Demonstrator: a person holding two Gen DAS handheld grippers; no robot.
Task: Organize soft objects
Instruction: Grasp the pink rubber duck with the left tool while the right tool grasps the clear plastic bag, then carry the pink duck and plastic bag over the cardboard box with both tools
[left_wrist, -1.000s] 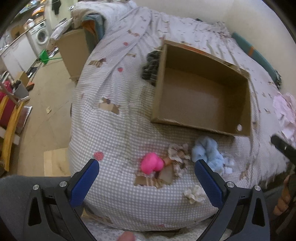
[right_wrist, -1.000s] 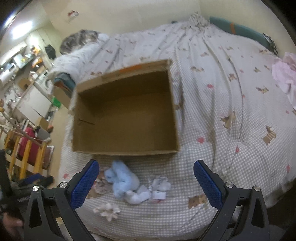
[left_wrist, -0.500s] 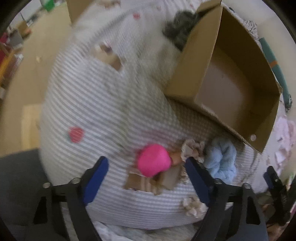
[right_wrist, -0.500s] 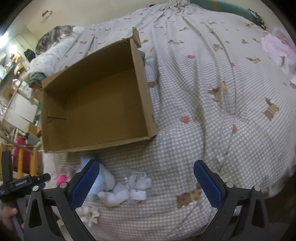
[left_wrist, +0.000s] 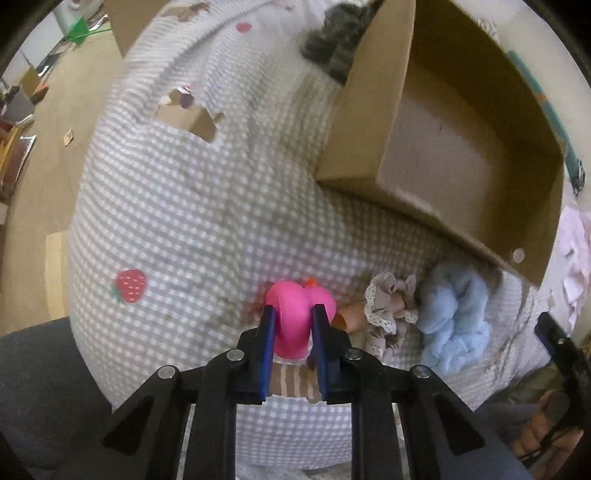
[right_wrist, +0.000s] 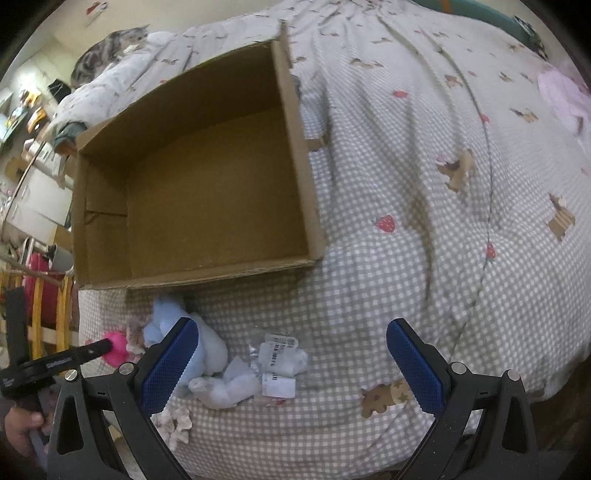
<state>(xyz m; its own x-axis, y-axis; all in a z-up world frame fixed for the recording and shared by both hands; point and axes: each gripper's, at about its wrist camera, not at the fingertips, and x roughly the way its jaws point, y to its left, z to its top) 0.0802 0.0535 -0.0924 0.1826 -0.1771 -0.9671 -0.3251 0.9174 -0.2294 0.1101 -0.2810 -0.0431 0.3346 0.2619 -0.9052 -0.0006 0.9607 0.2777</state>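
My left gripper (left_wrist: 293, 314) is shut on a pink soft toy (left_wrist: 295, 314) that lies on the checked bedspread near the bed's front edge. Beside it on the right lie a beige lace scrunchie (left_wrist: 391, 306) and a light blue fluffy item (left_wrist: 454, 314). An open, empty cardboard box (left_wrist: 454, 147) stands behind them. In the right wrist view my right gripper (right_wrist: 291, 354) is open and empty above the bed, with the blue fluffy item (right_wrist: 207, 350) by its left finger and white tagged socks (right_wrist: 280, 358) between its fingers. The box (right_wrist: 207, 192) lies ahead, left.
A dark grey fluffy item (left_wrist: 336, 40) lies behind the box's far left corner. A cat (right_wrist: 107, 55) sits on the bedding at the back left. Pink cloth (right_wrist: 565, 96) lies on the bed's right side. Floor and furniture lie to the left of the bed.
My left gripper has moved down to the pink toy and shut on it. My right gripper has shifted right and closer to the bed, staying open.
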